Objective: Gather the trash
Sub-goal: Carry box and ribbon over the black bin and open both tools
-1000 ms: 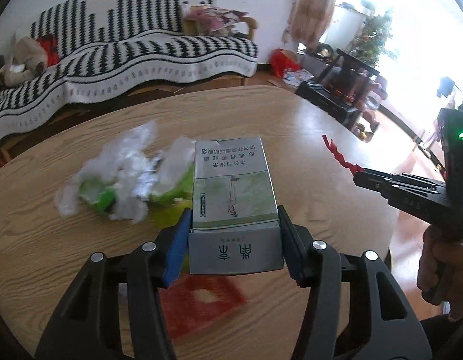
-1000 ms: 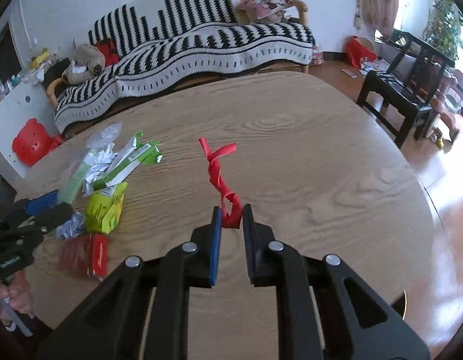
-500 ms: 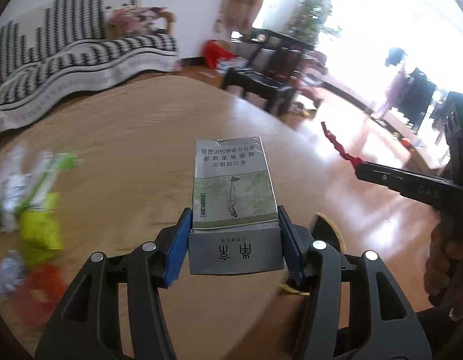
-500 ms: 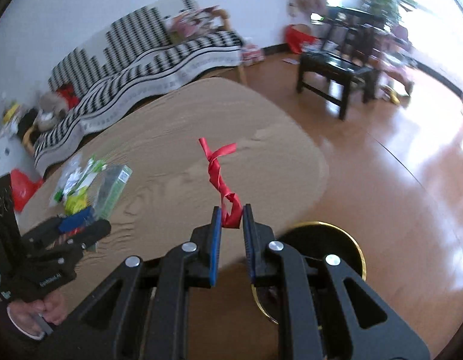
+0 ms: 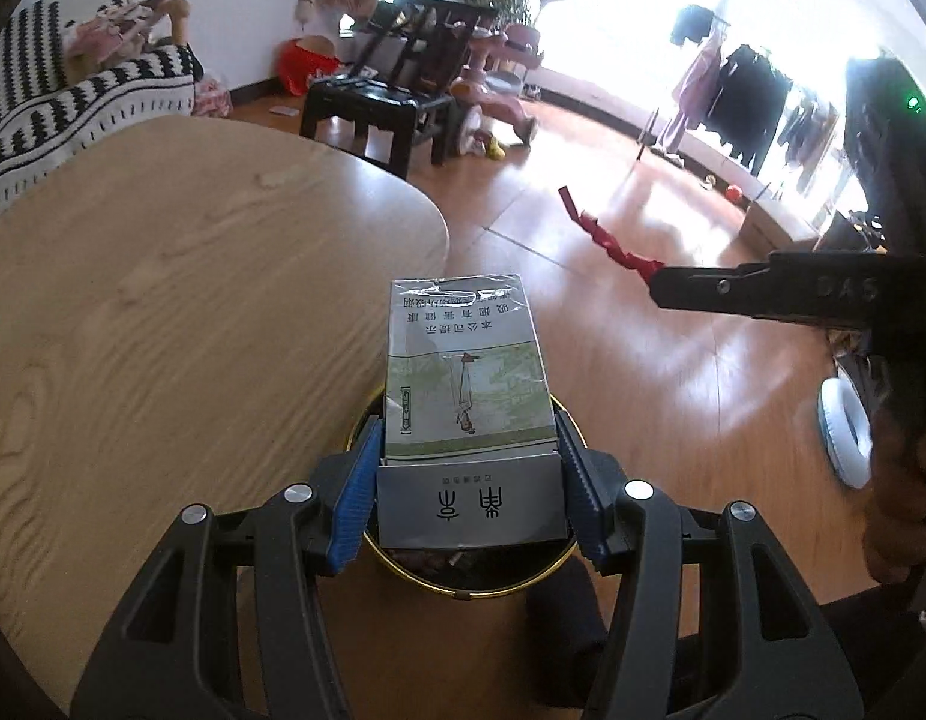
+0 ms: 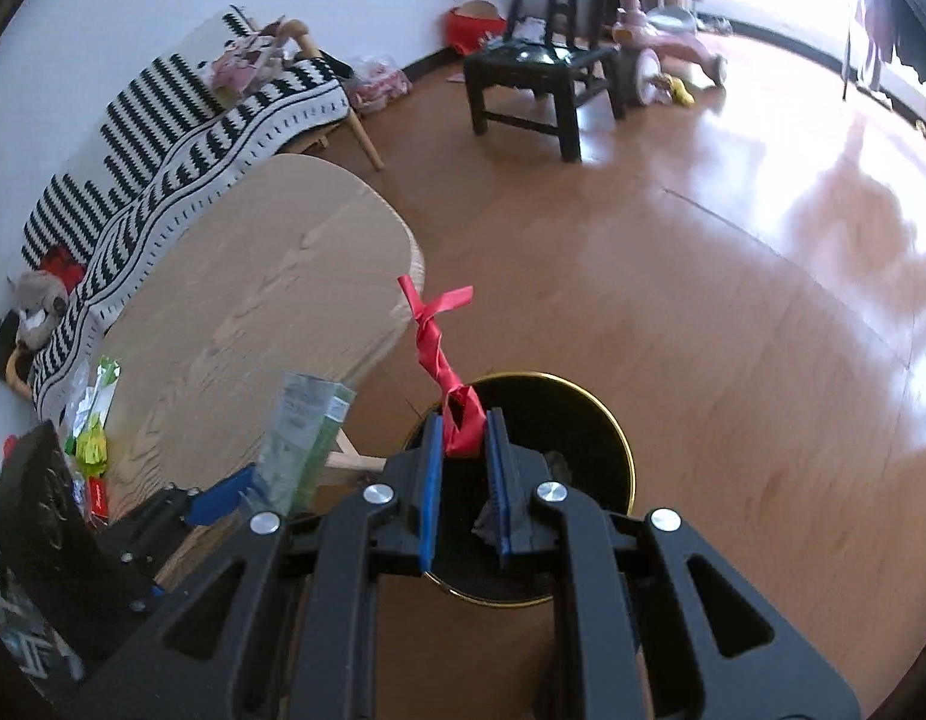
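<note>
My left gripper (image 5: 466, 471) is shut on a grey-green cigarette box (image 5: 466, 372) and holds it over a black bin with a gold rim (image 5: 511, 582) on the floor beside the table. My right gripper (image 6: 466, 441) is shut on a twisted red ribbon (image 6: 438, 342) and holds it above the same bin (image 6: 613, 438). The right gripper also shows in the left wrist view (image 5: 658, 285), with the ribbon (image 5: 601, 237) sticking out to the left. The left gripper with the box (image 6: 300, 438) shows low left in the right wrist view.
The wooden table (image 5: 162, 312) lies to the left, with several wrappers (image 6: 93, 420) at its far end. A striped sofa (image 6: 180, 114), a black chair (image 6: 541, 72) and a pink tricycle (image 6: 661, 42) stand beyond. A white disc (image 5: 844, 438) lies on the floor.
Both grippers have swung right, away from over the table, and now hang over the bin on the floor. Each still holds its piece of trash.
</note>
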A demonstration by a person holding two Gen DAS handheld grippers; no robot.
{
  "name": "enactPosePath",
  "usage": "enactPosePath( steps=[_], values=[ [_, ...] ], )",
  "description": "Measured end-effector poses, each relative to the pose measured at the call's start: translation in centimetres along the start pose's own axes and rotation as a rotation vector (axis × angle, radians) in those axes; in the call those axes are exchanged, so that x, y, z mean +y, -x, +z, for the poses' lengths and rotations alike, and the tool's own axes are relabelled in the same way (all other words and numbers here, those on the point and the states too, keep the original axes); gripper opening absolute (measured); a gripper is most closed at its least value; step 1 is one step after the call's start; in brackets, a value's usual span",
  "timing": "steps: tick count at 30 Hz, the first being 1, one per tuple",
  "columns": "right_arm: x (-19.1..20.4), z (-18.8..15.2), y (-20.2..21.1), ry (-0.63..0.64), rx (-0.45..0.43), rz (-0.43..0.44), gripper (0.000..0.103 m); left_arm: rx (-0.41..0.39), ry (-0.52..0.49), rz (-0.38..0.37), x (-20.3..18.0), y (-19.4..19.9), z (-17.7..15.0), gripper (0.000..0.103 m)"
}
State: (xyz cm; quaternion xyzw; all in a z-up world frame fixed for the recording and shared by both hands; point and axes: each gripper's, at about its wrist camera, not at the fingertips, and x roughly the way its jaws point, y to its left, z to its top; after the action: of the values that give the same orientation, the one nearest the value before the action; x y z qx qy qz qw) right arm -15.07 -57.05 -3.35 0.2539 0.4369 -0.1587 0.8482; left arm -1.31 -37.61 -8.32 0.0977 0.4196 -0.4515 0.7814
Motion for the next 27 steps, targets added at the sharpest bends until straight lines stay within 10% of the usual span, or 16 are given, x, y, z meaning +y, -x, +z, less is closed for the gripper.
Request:
enactPosePath(
  steps=[27],
  values=[
    [0.5,0.8,-0.9,-0.003,0.023,-0.011,0.015,0.028,-0.016,-0.035,-1.8,-2.2,0.2,0.055]
  ],
)
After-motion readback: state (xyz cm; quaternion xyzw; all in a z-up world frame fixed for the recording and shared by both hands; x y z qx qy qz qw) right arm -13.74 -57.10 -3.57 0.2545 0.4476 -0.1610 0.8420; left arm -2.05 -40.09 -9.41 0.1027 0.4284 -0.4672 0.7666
